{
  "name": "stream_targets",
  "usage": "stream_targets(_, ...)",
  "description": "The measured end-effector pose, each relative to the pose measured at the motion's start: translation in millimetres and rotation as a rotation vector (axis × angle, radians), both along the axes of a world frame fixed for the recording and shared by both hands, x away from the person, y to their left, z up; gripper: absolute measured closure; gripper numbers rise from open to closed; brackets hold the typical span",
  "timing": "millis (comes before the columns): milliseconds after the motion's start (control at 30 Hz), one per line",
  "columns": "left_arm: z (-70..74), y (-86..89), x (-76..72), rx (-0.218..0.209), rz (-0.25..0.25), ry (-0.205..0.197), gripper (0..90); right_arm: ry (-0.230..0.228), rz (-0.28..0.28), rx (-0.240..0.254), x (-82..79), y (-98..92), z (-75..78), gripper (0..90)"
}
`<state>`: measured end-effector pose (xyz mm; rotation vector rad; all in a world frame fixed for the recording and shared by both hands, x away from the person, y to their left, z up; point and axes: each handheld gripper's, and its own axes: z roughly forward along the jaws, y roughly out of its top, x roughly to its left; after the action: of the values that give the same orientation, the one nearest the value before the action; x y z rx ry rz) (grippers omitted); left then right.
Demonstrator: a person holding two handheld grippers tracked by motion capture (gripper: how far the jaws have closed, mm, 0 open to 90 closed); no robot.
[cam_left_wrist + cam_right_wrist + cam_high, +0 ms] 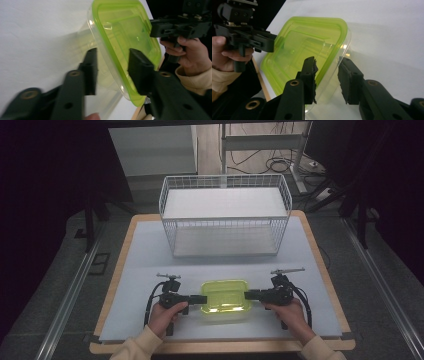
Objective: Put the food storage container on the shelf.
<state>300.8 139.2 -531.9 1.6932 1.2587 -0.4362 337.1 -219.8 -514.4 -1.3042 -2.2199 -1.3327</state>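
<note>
L gripper [112, 72] fingers spread, astride green-lidded container [225, 300] rim | R gripper [327, 80] same, opposite end

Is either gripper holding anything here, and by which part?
Both straddle the green-lidded clear container: left gripper at one end's rim, right gripper at the opposite rim. Jaws look open, so a firm hold cannot be told.

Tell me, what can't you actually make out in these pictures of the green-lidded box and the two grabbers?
- Whether the container holds anything: the green lid tints and blurs its inside in both gripper views.
- Whether the left gripper truly pinches the rim: its jaws straddle it, contact unclear.
- Same for the right gripper.
- The wire basket floor detail: too small in the high view.
</note>
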Motion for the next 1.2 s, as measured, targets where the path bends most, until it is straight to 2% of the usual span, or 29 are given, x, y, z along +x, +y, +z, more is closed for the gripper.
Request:
stream_targets(67, 0.4, -0.1, -1.1, 0.01, 0.0, -0.008, 69.5, 0.024, 0.01, 0.019, 0.3, 0.3, -2.4, 69.9)
stream_targets(167, 1.4, 2.1, -2.3, -0.009, 0.0, -0.017, 72.9, 0.04, -0.003, 0.032, -0.5, -0.5, -1.6, 72.6)
stream_targets(400, 5.2, 2.0, -8.1, -0.02, -0.001, -0.054, 78.4, 0.05, -0.036, 0.082, -4.4, -6.1, 3.8, 79.7)
stream_targets(567, 7.1, 3.4, -10.5, -0.032, 0.002, -0.069, 81.7, 0.052, -0.039, 0.091, -7.2, -7.5, 5.7, 81.4)
stream_targets(600, 8.5, 4.5, -11.0, -0.039, -0.002, -0.076, 82.2, 0.037, -0.039, 0.089, -8.8, -7.3, 6.9, 82.0)
stream_targets(933, 16.0, 6.1, -15.6, -0.049, -0.015, -0.103, 82.4, 0.02, -0.032, 0.098, -11.7, -7.7, 12.0, 82.0)
stream_targets(1200, 21.3, 5.6, -15.8, -0.04, -0.018, -0.128, 82.5, -0.012, -0.035, 0.1, -12.6, -7.9, 16.1, 81.9)
